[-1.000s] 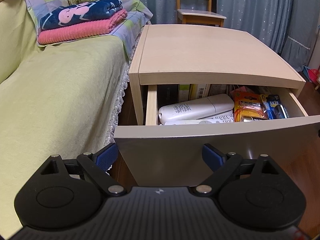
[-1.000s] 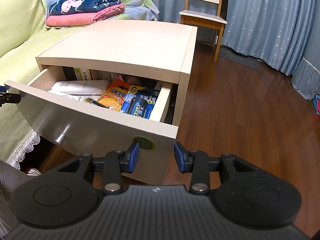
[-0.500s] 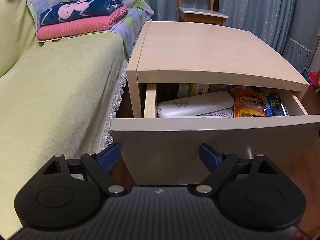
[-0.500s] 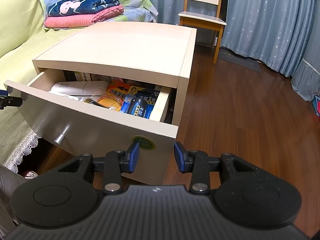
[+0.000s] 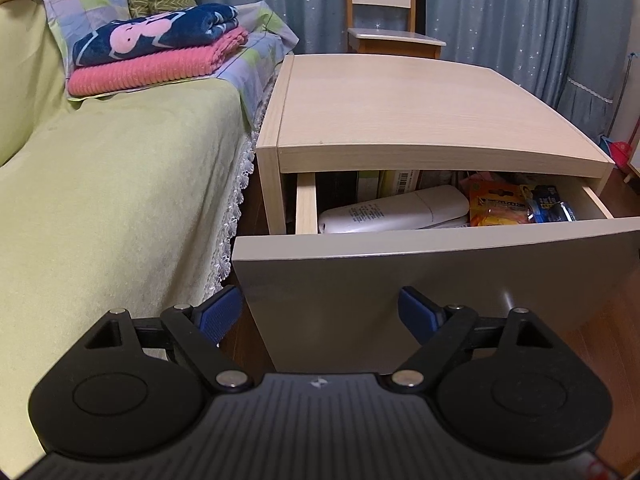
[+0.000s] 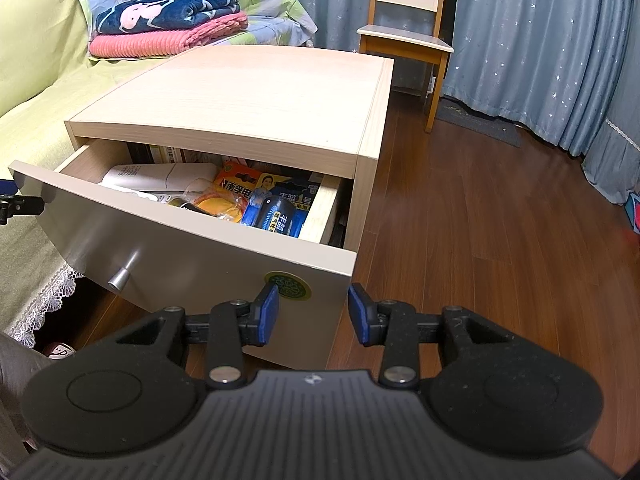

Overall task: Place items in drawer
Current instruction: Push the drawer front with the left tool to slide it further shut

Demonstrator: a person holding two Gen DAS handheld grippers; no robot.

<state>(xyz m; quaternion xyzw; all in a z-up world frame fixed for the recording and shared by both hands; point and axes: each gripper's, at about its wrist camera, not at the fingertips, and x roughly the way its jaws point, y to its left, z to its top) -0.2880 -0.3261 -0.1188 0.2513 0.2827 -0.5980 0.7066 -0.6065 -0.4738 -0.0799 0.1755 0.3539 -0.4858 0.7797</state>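
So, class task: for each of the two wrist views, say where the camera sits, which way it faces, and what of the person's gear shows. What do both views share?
Left wrist: sits behind the open left gripper, facing the drawer front near its bed-side corner; bed alongside.
Right wrist: sits behind the open right gripper, facing the drawer front's floor-side corner; wooden floor alongside; part of the left gripper shows at the frame's left edge.
Shared: the open drawer, white remote, battery packs, nightstand top, chair.
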